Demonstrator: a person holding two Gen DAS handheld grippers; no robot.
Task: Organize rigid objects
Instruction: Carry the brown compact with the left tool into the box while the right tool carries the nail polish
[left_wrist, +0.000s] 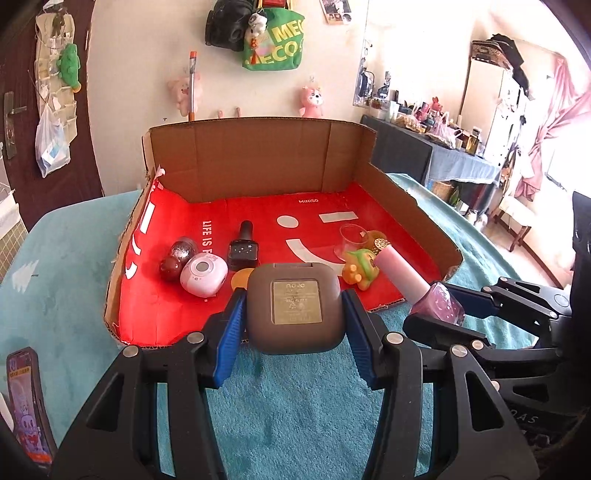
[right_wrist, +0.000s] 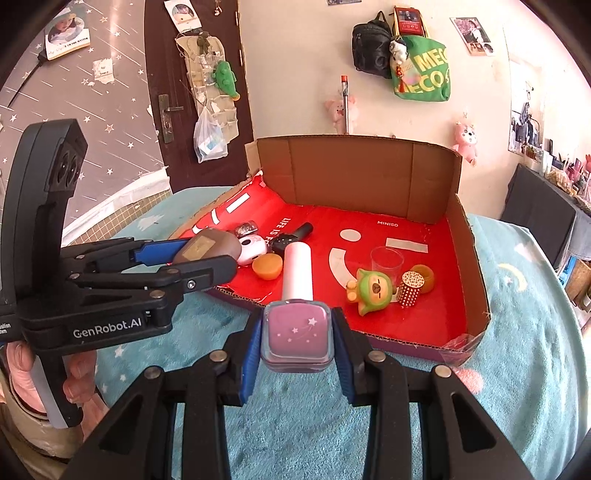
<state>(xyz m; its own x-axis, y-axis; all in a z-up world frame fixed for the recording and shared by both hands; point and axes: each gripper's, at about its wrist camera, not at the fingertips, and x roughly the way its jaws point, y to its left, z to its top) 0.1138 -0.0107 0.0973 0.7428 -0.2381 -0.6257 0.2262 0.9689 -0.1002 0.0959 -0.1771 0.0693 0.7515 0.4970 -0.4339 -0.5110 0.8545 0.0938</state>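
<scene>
My left gripper (left_wrist: 295, 314) is shut on a brown square compact case (left_wrist: 295, 308), held above the near edge of the red-lined cardboard box (left_wrist: 258, 162). My right gripper (right_wrist: 297, 339) is shut on a pink nail polish bottle (right_wrist: 297, 332) with a pale pink cap, just before the box's near edge (right_wrist: 332, 328). The bottle also shows in the left wrist view (left_wrist: 436, 301). The compact also shows in the right wrist view (right_wrist: 207, 249). Inside the box lie a black nail polish bottle (left_wrist: 243, 249), a white round device (left_wrist: 203, 273), a green toy figure (right_wrist: 373, 290) and a clear cup (right_wrist: 386, 262).
The box also holds dark red balls (left_wrist: 173, 264), an orange cap (right_wrist: 267, 267) and a studded gold lid (right_wrist: 408, 291). A teal cloth (left_wrist: 314, 406) covers the table. A phone (left_wrist: 27, 402) lies at the left. A cluttered side table (left_wrist: 436, 155) stands at the right.
</scene>
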